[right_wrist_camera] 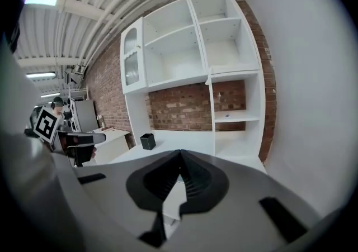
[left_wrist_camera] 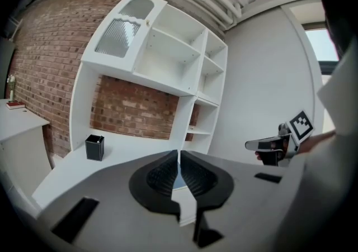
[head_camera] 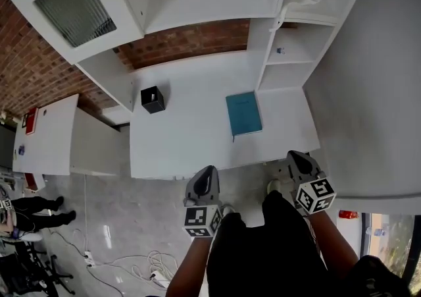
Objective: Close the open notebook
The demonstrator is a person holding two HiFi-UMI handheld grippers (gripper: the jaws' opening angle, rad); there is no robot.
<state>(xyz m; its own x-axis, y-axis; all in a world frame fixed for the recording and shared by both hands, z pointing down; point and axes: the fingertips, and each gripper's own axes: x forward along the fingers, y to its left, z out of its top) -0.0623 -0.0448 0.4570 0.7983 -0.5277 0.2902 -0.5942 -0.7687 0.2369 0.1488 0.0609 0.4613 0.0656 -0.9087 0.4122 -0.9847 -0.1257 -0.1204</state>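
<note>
Black ribbed pads on our left gripper [left_wrist_camera: 179,158] are pressed together with nothing between them; our right gripper [right_wrist_camera: 179,156] is closed and empty too. Both hang well short of the white desk [head_camera: 184,144]. There the teal notebook [head_camera: 243,113] lies flat, cover already down. It looks light, thin and bendy; we would take a cover by its loose edge.

- Table [head_camera: 191,137] front and middle lie bare, open from the near edge.
- Black box [head_camera: 152,99] stands back-left; notebook [head_camera: 243,113] lies right, just beside the shelf upright [head_camera: 262,52].
</note>
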